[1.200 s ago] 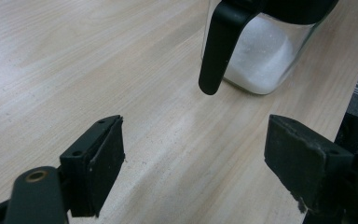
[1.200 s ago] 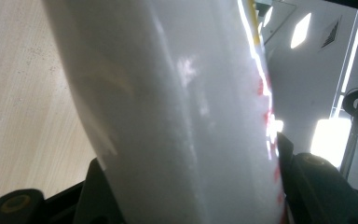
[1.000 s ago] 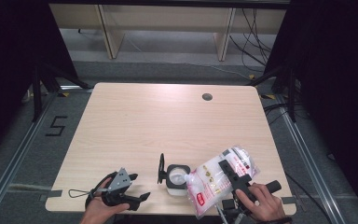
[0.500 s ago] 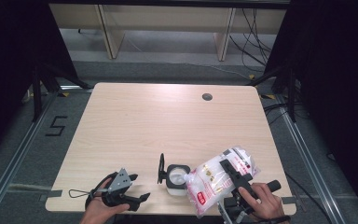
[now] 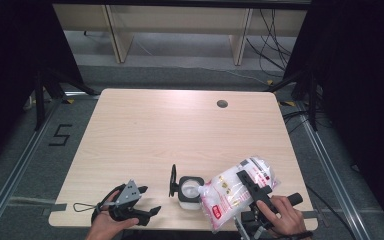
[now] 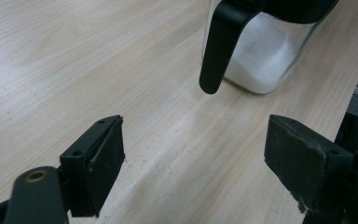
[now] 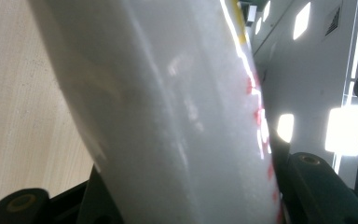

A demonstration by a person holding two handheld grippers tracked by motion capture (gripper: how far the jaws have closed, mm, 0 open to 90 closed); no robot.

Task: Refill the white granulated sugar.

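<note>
Sugar-like white grains fill a clear plastic bag [image 5: 232, 192] with red print, which the right hand-held gripper [image 5: 250, 186] pinches across its middle near the front right edge of the tabletop [image 5: 180, 130]. In the high view the bag is tilted, its lower corner pointing toward the person and its upper left corner reaching over the mouth of a small clear jar [image 5: 190, 190]. The right gripper view looks straight along the bag [image 7: 177, 116], whose white bulk sits between the two black jaws, both pressing against its sides; the jaws stand partly apart around it.

The jar stands upright on the tabletop just left of the bag, and its black hinged lid [image 5: 173, 180] is flipped open and stands up on the jar's left side. In the left gripper view the jar [image 6: 261, 60] shows a layer of white grains inside, with the black lid [image 6: 221, 42] hanging down in front of it.

The left hand-held gripper [image 5: 150, 212] rests near the front edge, left of the jar and apart from it, held in the left hand [image 5: 107, 225]. Its jaws are spread wide with bare wood between them.
</note>
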